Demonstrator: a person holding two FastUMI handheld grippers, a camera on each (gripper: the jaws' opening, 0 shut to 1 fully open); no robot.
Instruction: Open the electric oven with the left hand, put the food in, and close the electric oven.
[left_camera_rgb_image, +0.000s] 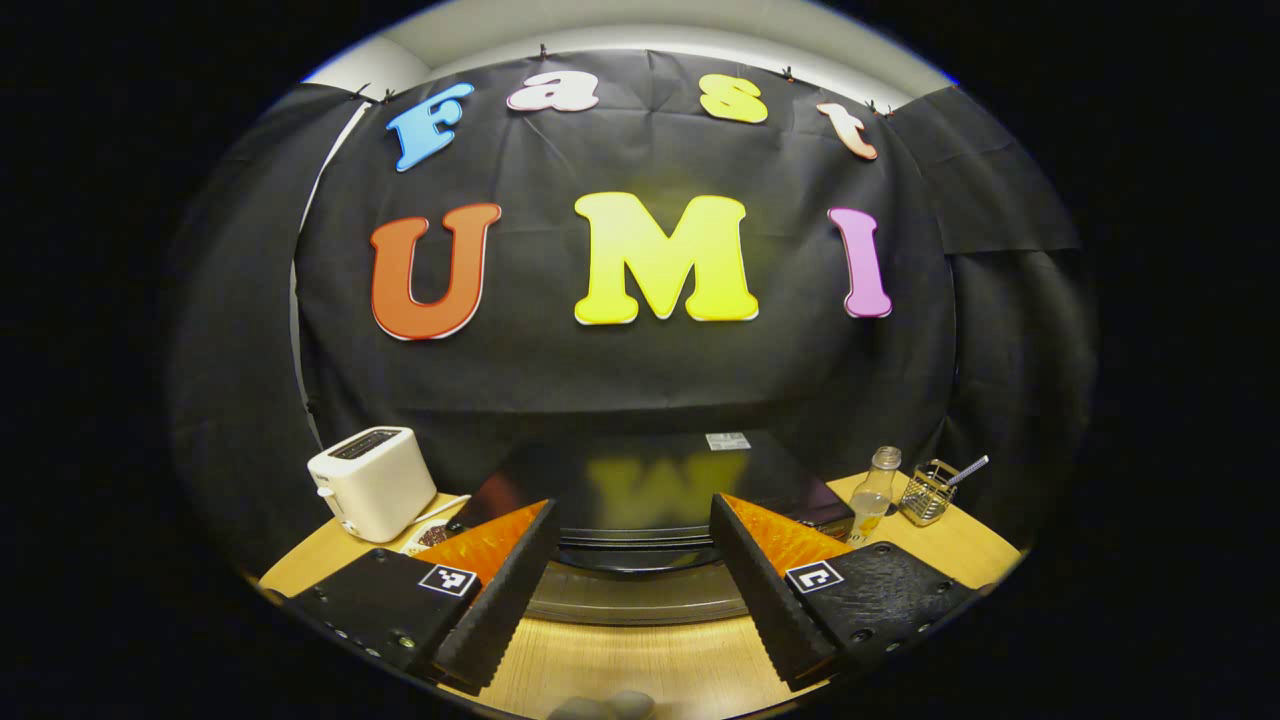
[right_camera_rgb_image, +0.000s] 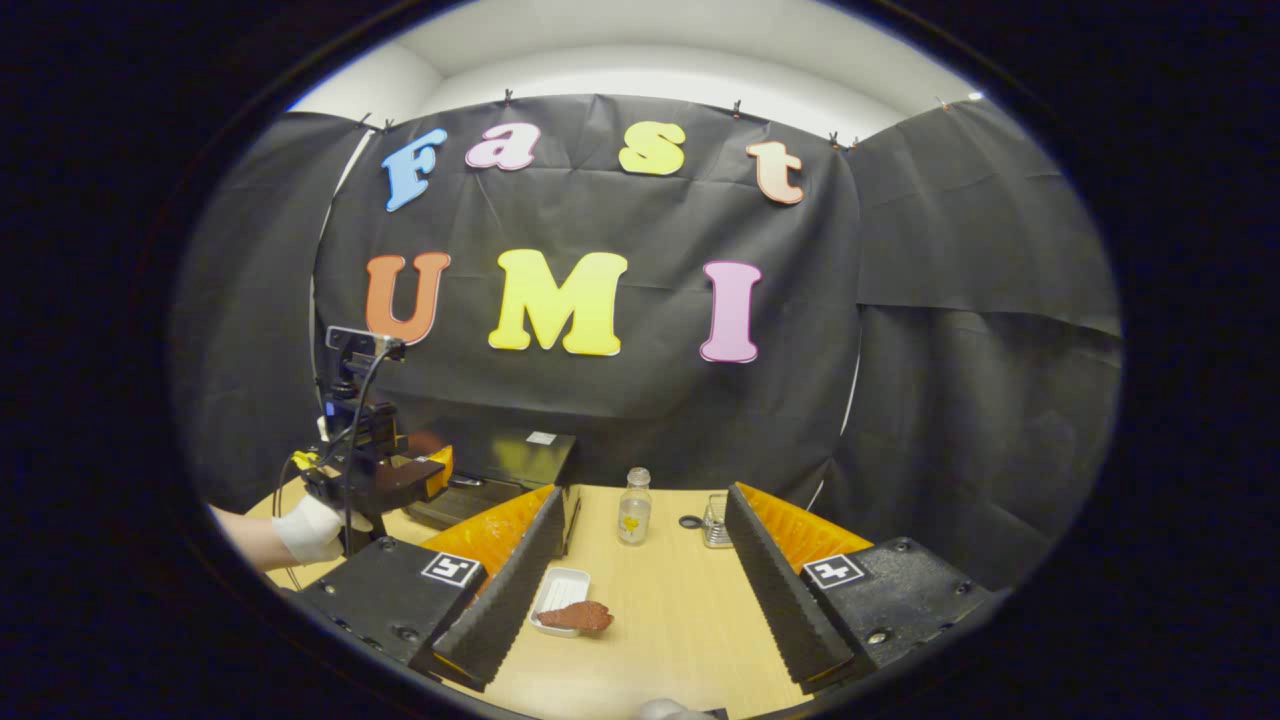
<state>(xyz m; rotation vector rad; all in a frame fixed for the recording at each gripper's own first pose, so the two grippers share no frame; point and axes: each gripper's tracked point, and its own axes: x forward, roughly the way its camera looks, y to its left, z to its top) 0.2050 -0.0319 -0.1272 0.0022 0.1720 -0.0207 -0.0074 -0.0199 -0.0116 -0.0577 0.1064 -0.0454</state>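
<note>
Electric oven (left_camera_rgb_image: 640, 500) position: on the wooden table (left_camera_rgb_image: 640, 670), against the black booth wall, directly ahead of the left gripper (left_camera_rgb_image: 632, 560). The oven's glossy dark top and the upper edge of its front appear between that gripper's two fingers; the door handle cannot be made out clearly. The left gripper is released, jaws spread wide, holding nothing. In the left gripper view, from left to right: a white toaster (left_camera_rgb_image: 372, 482) at the table's left rear, the oven in the centre, a clear bottle (left_camera_rgb_image: 873, 492) just right of the oven, then a wire holder (left_camera_rgb_image: 927, 492) with a utensil standing in it. In the right gripper view, from left to right: a gloved hand (right_camera_rgb_image: 312, 530) holds the left gripper up in front of the oven (right_camera_rgb_image: 510, 465); a small white tray (right_camera_rgb_image: 560, 597) lies on the table near the right gripper's left finger, with a brown piece of food (right_camera_rgb_image: 580, 616) resting on its near edge. The right gripper (right_camera_rgb_image: 645, 580) is released, jaws wide, hovering above the table and touching nothing. The bottle (right_camera_rgb_image: 634, 507) and a small glass container (right_camera_rgb_image: 714, 522) stand farther back.
</note>
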